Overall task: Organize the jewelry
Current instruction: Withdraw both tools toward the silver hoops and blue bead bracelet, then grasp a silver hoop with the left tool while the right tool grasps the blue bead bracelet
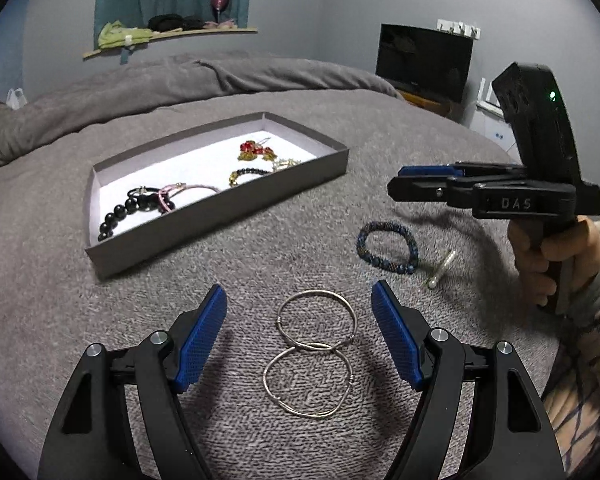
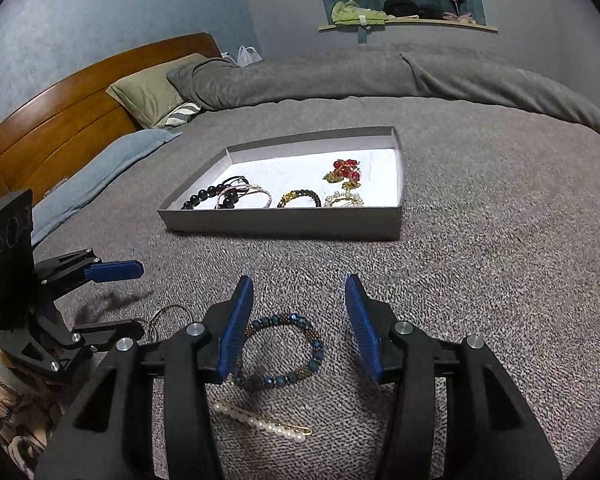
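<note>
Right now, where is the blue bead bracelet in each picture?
Left wrist view: the blue bead bracelet lies on the grey blanket at right of middle, below the right gripper.
Right wrist view: the bracelet is low in the middle, between the right gripper's open jaws, untouched.
Shared landmark: the grey tray of jewelry lies beyond it in both.

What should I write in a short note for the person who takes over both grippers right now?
Left gripper: open, above the two silver rings, not touching.
Right gripper: open, above the blue bracelet, nothing held.
Pearl clip lies on the blanket, nearer than the bracelet.
Done: several bracelets and clips already lie in the grey tray.
Left: rings, blue bracelet and pearl clip into the tray.
</note>
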`<state>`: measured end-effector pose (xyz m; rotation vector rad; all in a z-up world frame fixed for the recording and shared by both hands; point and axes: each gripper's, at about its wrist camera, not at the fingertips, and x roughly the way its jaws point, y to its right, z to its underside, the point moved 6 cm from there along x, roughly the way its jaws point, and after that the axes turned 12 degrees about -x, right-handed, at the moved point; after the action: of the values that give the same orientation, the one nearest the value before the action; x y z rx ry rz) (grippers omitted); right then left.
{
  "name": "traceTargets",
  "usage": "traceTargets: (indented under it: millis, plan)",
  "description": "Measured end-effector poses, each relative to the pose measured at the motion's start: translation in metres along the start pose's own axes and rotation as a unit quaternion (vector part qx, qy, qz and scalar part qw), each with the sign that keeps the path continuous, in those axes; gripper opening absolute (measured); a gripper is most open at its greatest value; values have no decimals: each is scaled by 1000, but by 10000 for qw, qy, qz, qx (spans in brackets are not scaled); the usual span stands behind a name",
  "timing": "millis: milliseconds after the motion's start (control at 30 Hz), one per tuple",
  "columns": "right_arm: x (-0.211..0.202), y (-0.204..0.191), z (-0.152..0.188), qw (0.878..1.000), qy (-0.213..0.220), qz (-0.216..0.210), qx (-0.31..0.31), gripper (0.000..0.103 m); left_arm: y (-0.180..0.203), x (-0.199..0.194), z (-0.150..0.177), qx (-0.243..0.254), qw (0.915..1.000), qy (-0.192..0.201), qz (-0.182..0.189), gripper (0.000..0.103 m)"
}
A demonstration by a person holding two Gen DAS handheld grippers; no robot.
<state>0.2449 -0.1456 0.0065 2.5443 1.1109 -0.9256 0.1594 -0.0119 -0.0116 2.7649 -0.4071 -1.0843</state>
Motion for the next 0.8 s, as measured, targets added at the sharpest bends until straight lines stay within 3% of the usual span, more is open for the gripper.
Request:
traceTargets:
  millis: [333, 700, 800]
  plan:
    - [-1, -8, 4, 9999, -51, -57, -108, 52, 6, 20, 11, 120, 9993, -341, -134, 75]
    - [-3, -6, 11, 9999, -94, -67, -63, 52, 9, 35, 14, 174, 9981, -574, -156, 52]
    - [-4, -6, 12, 9999, -104, -72, -66, 52, 9, 33, 13, 165, 9982, -569, -131, 52]
